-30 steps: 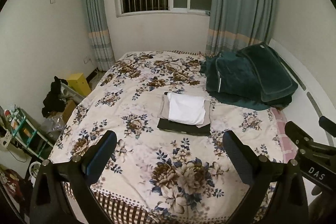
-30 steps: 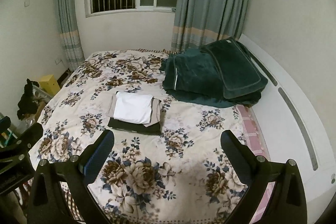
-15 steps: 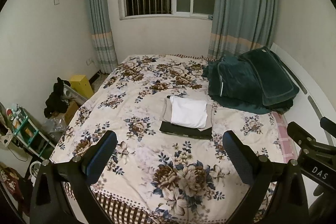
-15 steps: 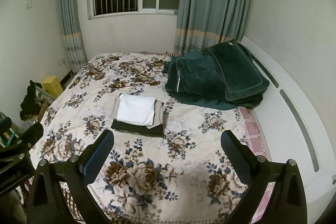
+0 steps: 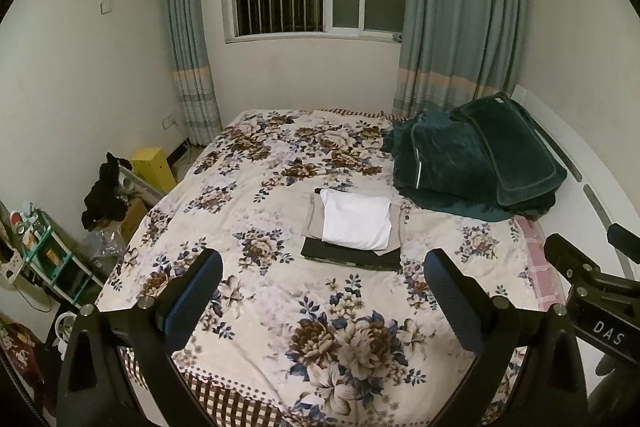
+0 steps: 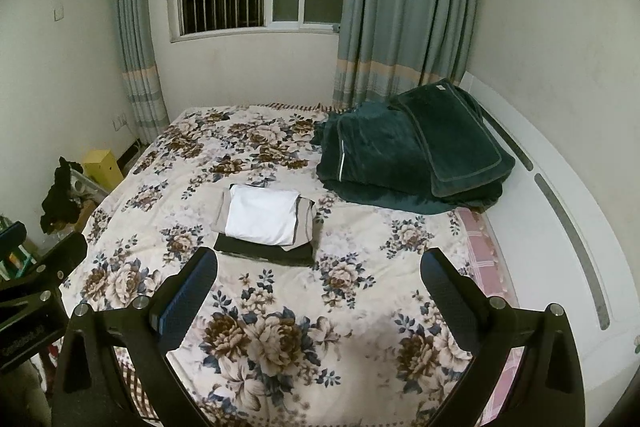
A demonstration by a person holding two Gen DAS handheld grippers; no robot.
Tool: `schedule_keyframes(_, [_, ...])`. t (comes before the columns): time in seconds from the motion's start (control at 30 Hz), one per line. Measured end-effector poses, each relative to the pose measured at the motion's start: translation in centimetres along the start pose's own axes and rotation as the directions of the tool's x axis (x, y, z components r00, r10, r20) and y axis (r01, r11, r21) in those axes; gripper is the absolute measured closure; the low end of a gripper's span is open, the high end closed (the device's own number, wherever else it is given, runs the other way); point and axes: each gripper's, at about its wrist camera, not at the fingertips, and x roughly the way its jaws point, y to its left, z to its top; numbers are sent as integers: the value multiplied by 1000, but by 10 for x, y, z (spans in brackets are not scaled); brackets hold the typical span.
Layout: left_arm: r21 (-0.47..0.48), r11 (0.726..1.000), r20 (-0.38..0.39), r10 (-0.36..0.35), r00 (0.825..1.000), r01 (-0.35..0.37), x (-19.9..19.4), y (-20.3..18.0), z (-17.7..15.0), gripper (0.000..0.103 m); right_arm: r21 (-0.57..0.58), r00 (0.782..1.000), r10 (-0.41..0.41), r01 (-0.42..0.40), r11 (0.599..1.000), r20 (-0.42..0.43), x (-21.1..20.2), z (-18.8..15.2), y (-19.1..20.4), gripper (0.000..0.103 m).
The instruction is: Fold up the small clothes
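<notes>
A small stack of folded clothes lies mid-bed: a white piece (image 5: pixel 356 219) on top, a beige piece (image 5: pixel 314 217) under it, a dark piece (image 5: pixel 348 255) at the bottom. In the right wrist view the white piece (image 6: pixel 262 214) tops the same stack. My left gripper (image 5: pixel 322 285) is open and empty, held well back above the foot of the bed. My right gripper (image 6: pixel 318 281) is open and empty too, beside the left one. Part of the right gripper shows at the right edge of the left wrist view (image 5: pixel 592 279).
The bed has a floral cover (image 5: pixel 280 163). Dark green folded blankets (image 5: pixel 476 159) lie at the far right of the bed by the white headboard (image 6: pixel 560 211). Left of the bed are a yellow box (image 5: pixel 154 163), dark clothing (image 5: pixel 106 195) and a cluttered shelf (image 5: pixel 44 259).
Both grippers have drawn back and risen from the bed, so the stack looks smaller and farther away. Both stay open and empty. The stack has not moved.
</notes>
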Motion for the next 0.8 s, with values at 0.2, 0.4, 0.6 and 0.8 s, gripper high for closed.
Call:
schedule_keyframes(0.2, [1, 1000, 12, 1, 1000, -1, -2, -1, 1, 0, 6, 1000, -1, 1, 1000, 3, -2, -1, -1, 0])
schedule_keyframes(0.4, [1, 1000, 19, 3, 1000, -3, -3, -1, 3, 0, 14, 1000, -1, 1, 1000, 7, -4, 0, -2, 0])
schedule_keyframes(0.6, [0, 1000, 18, 2, 1000, -2, -4, -1, 4, 0, 17, 1000, -3, 2, 1000, 9, -4, -1, -2, 0])
schedule_keyframes(0.8, [0, 1000, 18, 3, 1000, -3, -5, -2, 3, 0, 18, 1000, -2, 2, 1000, 9, -5, -2, -3, 0])
